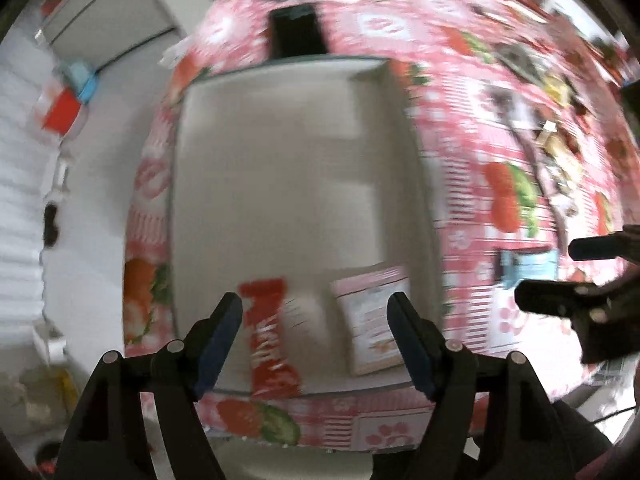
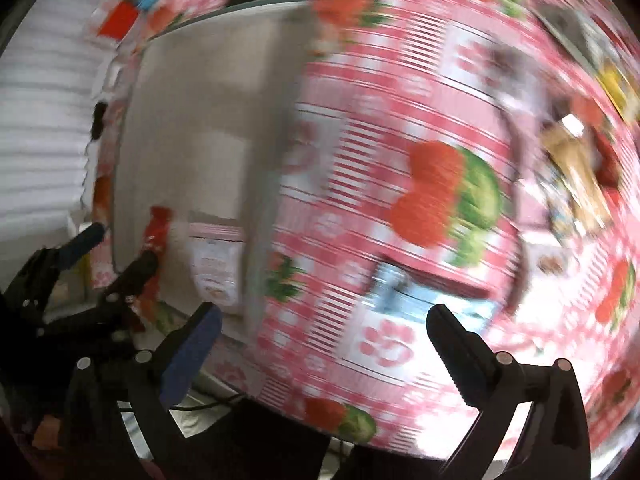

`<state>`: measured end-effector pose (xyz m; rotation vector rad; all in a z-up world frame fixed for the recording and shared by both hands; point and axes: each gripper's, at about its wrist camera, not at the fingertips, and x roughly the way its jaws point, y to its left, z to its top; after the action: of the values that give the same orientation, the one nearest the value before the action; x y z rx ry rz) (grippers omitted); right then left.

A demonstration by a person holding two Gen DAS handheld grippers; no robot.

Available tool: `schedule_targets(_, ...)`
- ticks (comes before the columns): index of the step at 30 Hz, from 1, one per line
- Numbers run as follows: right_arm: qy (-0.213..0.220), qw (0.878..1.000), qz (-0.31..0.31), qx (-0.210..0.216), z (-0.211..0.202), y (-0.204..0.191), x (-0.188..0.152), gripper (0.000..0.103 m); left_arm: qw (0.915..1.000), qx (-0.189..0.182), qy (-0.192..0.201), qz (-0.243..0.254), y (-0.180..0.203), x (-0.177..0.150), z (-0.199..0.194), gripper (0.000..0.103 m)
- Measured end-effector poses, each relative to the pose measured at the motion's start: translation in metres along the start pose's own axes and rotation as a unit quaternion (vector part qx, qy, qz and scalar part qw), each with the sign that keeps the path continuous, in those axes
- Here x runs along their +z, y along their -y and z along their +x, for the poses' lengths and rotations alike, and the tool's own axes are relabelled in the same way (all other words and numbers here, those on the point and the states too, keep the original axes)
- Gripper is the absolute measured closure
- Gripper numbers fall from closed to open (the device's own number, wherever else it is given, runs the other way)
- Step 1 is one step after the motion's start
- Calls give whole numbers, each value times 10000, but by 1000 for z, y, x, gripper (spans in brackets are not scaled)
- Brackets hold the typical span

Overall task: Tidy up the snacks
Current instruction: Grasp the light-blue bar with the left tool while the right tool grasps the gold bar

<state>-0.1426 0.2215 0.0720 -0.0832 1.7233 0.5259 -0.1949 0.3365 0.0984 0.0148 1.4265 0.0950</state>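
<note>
1. In the left wrist view, the left hand-held gripper (image 1: 316, 312) sits at the lower centre of the frame, its two fingers spread apart with nothing between the pads.
2. Beyond those fingers lies a pale, shallow tray (image 1: 280, 140) filling the middle of the frame, set on a table (image 1: 480, 92) covered in a pink strawberry-print cloth.
3. A red snack bar (image 1: 270, 344) lies at the tray's lower edge, just right of the left finger, its lower end reaching over the rim.
4. A pink-and-white snack packet (image 1: 372, 320) lies inside the tray, near the red bar but apart from it, just left of the right finger.
5. A dark rectangular object (image 1: 296, 34) sits on the table just above the tray's top edge.
6. A light blue packet (image 1: 528, 266) lies on the cloth at the right, outside the tray.
7. More snacks (image 1: 560, 148) are scattered along the upper right; blur hides what they are.
8. In the right wrist view, the right hand-held gripper (image 2: 324, 324) is at the lower centre, fingers wide apart and empty, over bare cloth with the blue packet just above it in the frame.
9. The tray, holding both snacks, lies at the left of that view.
</note>
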Motion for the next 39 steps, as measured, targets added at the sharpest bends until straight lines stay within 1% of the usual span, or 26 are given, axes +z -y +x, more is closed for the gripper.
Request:
schedule_targets(3, 18, 9976, 697, -39, -4, 49, -15, 0, 9986, -133, 141, 495, 29, 7, -8, 25)
schedule_targets(5, 29, 9935, 1138, 2, -7, 79, -27, 0, 9946, -245, 240, 983, 58, 10, -12, 25)
schedule_targets(6, 42, 9912, 1320, -5, -8, 94, -34, 0, 9928, -279, 258, 1133, 67, 9, -12, 24)
schedule_targets(8, 60, 9878, 1558, -63, -10, 115, -44, 0, 9873, -391, 168, 1529, 95, 10, -8, 24)
schedule_targets(10, 63, 9825, 1857, -101, -12, 139, -59, 0, 9844, -497, 54, 1684, 114, 10, 0, 24)
schedule_targets(12, 59, 9782, 2073, -86, -12, 153, -69, 0, 9811, -469, -7, 1879, 129, 11, 8, 24)
schedule_targets(14, 54, 9732, 2301, -15, -12, 167, -81, 0, 9739, -355, 54, 2241, 147, 7, 13, 24)
schedule_targets(15, 46, 9715, 2371, 14, -12, 172, -88, 0, 9679, -305, 124, 2492, 156, 4, 15, 24)
schedule_targets(16, 27, 9699, 2434, 32, -12, 178, -95, 0, 9600, -253, 193, 2782, 166, 1, 17, 24)
schedule_targets(17, 18, 9694, 2456, 32, -12, 181, -98, 0, 9512, -210, 247, 3069, 176, -1, 20, 24)
schedule_targets(18, -1, 9684, 2496, 15, -12, 187, -103, 0, 9393, -203, 284, 3412, 187, -5, 23, 24)
schedule_targets(21, -17, 9652, 2616, 8, -10, 201, -119, 0, 9184, -225, 253, 3942, 207, -10, 34, 24)
schedule_targets(23, -17, 9623, 2718, 32, -11, 209, -128, 0, 9102, -217, 149, 4134, 219, -10, 45, 24)
schedule_targets(24, -22, 9612, 2758, 40, -10, 213, -133, 0, 9078, -194, 95, 4188, 224, -10, 50, 24)
schedule_targets(25, -27, 9602, 2794, 45, -11, 216, -137, 0, 9077, -171, 44, 4192, 227, -9, 55, 24)
schedule_targets(26, -30, 9596, 2812, 42, -12, 221, -139, 0, 9097, -161, 8, 4150, 228, -8, 58, 24)
schedule_targets(27, -26, 9593, 2824, 29, -12, 222, -144, 0, 9145, -129, -38, 4044, 228, -5, 62, 23)
schedule_targets(29, 26, 9602, 2793, -15, -18, 226, -153, 0, 9331, -142, -114, 3592, 220, 6, 67, 22)
schedule_targets(30, 48, 9609, 2769, -36, -19, 228, -153, 0, 9497, -110, -146, 3125, 209, 17, 69, 22)
schedule_targets(31, 83, 9623, 2719, -75, -22, 227, -151, 0, 9598, -89, -185, 2799, 201, 24, 71, 22)
schedule_targets(32, 114, 9637, 2665, -106, -25, 231, -151, 0, 9725, -74, -281, 2312, 188, 34, 74, 22)
schedule_targets(33, 160, 9655, 2595, -148, -29, 231, -144, 0, 9780, -100, -353, 2054, 180, 38, 75, 22)
schedule_targets(34, 194, 9668, 2541, -173, -33, 231, -134, 0, 9847, -197, -493, 1662, 168, 45, 79, 22)
schedule_targets(35, 219, 9678, 2500, -190, -31, 228, -131, 0, 9872, -260, -569, 1468, 162, 48, 81, 22)
schedule_targets(36, 250, 9691, 2444, -209, -34, 229, -122, 0, 9884, -327, -641, 1336, 156, 50, 83, 22)
schedule_targets(39, 413, 9714, 2317, -320, -45, 229, -92, 0, 9887, -313, -643, 1315, 150, 51, 84, 21)
